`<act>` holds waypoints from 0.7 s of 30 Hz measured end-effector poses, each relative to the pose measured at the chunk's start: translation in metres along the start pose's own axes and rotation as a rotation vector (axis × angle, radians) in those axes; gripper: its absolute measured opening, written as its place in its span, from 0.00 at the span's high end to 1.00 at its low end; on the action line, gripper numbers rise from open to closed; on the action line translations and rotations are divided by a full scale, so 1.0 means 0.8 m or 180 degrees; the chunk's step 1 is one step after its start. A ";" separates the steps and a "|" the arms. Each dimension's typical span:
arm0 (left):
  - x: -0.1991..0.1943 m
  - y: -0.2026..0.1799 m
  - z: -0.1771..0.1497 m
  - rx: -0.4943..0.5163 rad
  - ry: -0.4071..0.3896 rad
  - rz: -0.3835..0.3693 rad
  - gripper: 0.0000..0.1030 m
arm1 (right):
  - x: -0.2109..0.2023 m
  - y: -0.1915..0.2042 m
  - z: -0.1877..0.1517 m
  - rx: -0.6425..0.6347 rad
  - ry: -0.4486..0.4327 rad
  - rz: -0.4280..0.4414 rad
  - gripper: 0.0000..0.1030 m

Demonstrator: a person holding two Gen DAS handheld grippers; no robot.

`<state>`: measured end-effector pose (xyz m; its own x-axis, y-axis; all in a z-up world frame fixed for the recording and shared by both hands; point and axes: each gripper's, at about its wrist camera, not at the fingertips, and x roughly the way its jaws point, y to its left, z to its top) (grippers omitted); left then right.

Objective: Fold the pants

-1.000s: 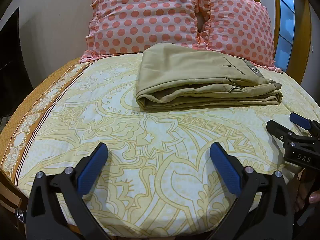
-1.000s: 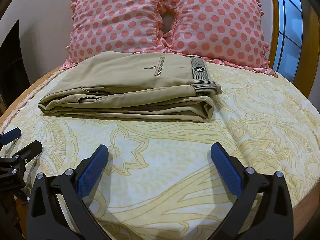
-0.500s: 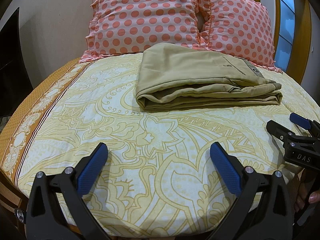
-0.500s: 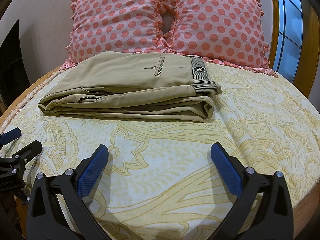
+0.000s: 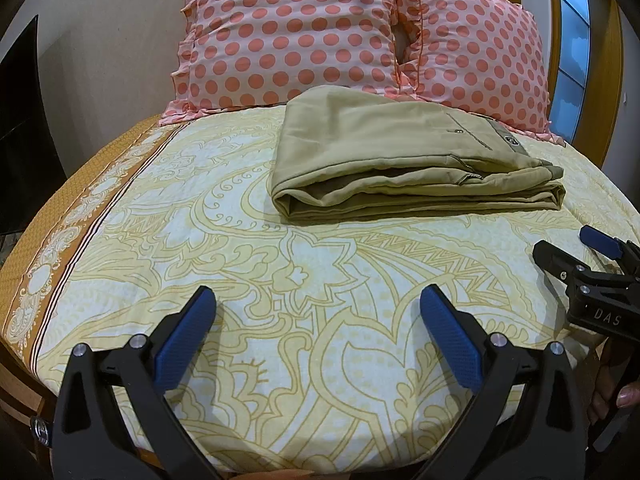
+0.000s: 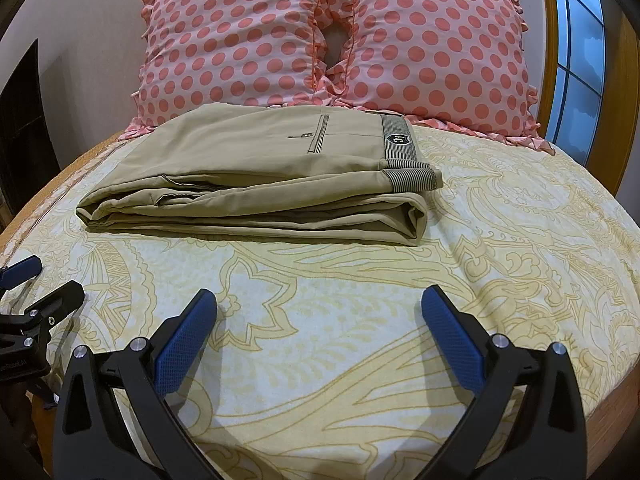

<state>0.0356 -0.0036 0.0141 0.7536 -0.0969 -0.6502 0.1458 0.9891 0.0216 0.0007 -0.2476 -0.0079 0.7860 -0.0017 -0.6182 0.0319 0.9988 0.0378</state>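
Khaki pants [image 5: 400,164] lie folded in a flat stack on the yellow patterned bed sheet [image 5: 224,264], near the pillows. In the right wrist view the pants [image 6: 256,176] show a striped waistband with a badge at their right end. My left gripper [image 5: 318,330] is open and empty, low over the sheet near the front edge, well short of the pants. My right gripper [image 6: 320,330] is open and empty, also near the front edge. Each gripper shows at the edge of the other's view: the right one [image 5: 576,248], the left one [image 6: 36,280].
Two pink polka-dot pillows [image 6: 332,36] stand against the wall behind the pants. A wooden-framed window [image 6: 580,52] is at the right. A dark panel [image 5: 20,128] stands at the left. The sheet's brown border [image 5: 76,216] runs along the bed's left edge.
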 end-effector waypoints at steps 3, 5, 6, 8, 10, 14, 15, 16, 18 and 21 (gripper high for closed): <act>0.000 0.000 0.000 -0.0010 -0.0010 0.0009 0.02 | 0.000 0.000 0.000 -0.0005 0.0000 0.0005 0.01; 0.000 -0.001 -0.001 -0.0012 -0.0016 0.0014 0.02 | 0.000 0.000 0.000 -0.0005 -0.0001 0.0006 0.01; 0.001 0.000 -0.001 -0.0011 -0.0016 0.0011 0.02 | 0.000 0.000 0.000 -0.0005 -0.0002 0.0005 0.01; 0.000 0.000 -0.001 -0.0011 -0.0015 0.0011 0.02 | 0.000 0.000 0.000 -0.0006 -0.0002 0.0006 0.01; 0.000 -0.001 -0.001 -0.0009 -0.0017 0.0012 0.02 | 0.000 0.000 0.000 -0.0006 0.0000 0.0006 0.01; 0.001 0.000 -0.001 -0.0009 -0.0015 0.0010 0.02 | 0.000 0.000 0.000 -0.0006 0.0000 0.0007 0.01; 0.000 0.000 -0.001 -0.0009 -0.0016 0.0009 0.02 | 0.000 0.000 0.000 -0.0006 -0.0001 0.0006 0.01; 0.000 0.000 -0.001 -0.0008 -0.0015 0.0009 0.02 | 0.000 0.000 0.000 -0.0005 -0.0001 0.0006 0.01; 0.000 0.000 -0.001 -0.0009 -0.0014 0.0009 0.02 | 0.000 0.000 0.000 -0.0005 -0.0001 0.0006 0.01; 0.000 0.000 -0.001 -0.0009 -0.0015 0.0010 0.02 | 0.000 0.000 0.000 -0.0004 -0.0001 0.0005 0.01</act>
<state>0.0354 -0.0038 0.0133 0.7571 -0.0942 -0.6465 0.1416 0.9897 0.0215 0.0009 -0.2476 -0.0080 0.7863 -0.0003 -0.6179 0.0299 0.9988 0.0377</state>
